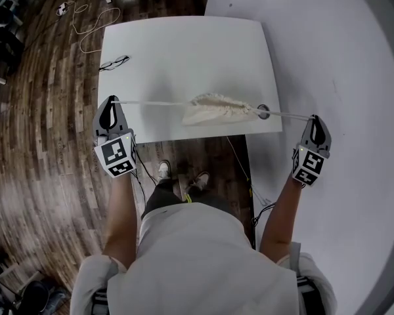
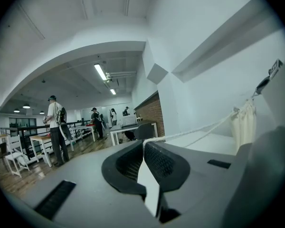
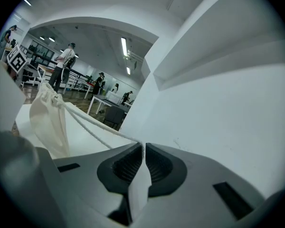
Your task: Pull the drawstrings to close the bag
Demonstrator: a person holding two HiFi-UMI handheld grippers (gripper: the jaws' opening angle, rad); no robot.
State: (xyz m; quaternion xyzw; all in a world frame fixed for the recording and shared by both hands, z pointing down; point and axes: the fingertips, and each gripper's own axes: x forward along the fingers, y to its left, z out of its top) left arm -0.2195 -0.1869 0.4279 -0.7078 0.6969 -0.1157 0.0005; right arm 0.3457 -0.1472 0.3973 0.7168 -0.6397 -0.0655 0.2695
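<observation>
The bag [image 1: 217, 109] is a small pouch of pale cloth. It looks light and soft, with no stiffness of its own, so it folds and swings where the cords lead it. The cloth is not the place to hold it, because it only bunches up. The right place is the cords, and a thin cord can slip, so a firm pinch near its end is the safer choice.

The left gripper [image 1: 111, 102] has its jaws pressed together on the left drawstring [image 1: 151, 102]. In the left gripper view the cord leaves the closed tips [image 2: 143, 141] and runs to the bag [image 2: 242, 125]. The right gripper [image 1: 315, 118] pinches the right drawstring [image 1: 285, 115] in the same way. Its tips [image 3: 142, 145] are closed on the cord, which leads to the bag [image 3: 50, 122].

The bag hangs between the two grippers, well apart from both, on one nearly straight line of tight cord. It is over the front part of the white table [image 1: 184, 51] and, judging by its shadow, probably lifted off it. Its mouth looks gathered into folds — the closing seems nearly complete.
</observation>
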